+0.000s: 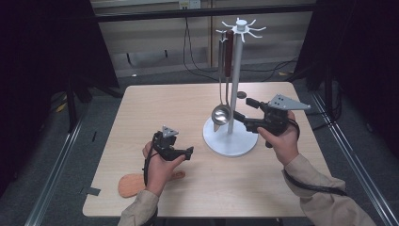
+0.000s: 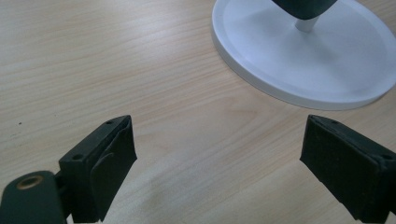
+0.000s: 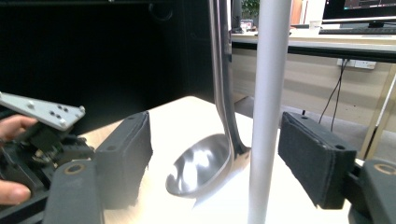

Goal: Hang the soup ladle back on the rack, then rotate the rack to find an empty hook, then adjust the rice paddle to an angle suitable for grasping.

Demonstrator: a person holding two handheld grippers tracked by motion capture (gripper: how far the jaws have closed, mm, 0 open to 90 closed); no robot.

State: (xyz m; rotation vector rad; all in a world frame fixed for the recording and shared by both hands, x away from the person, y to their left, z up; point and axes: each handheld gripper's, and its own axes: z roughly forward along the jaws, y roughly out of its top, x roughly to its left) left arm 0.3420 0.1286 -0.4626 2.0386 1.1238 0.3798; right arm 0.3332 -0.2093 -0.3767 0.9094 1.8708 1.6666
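Observation:
A white utensil stand rises from a round base on the wooden table. From its hooks hang a steel ladle and a red-handled utensil. My right gripper is open, level, and pointed at the pole from the right. In the right gripper view the ladle bowl and the pole stand between its pads without touching them. My left gripper is open just above the table, left of the base. Nothing lies between its jaws.
An orange-brown wooden spatula lies on the table at the front left, partly under the left hand. The white base lies just ahead of the left gripper. Dark curtains and metal frame legs surround the table.

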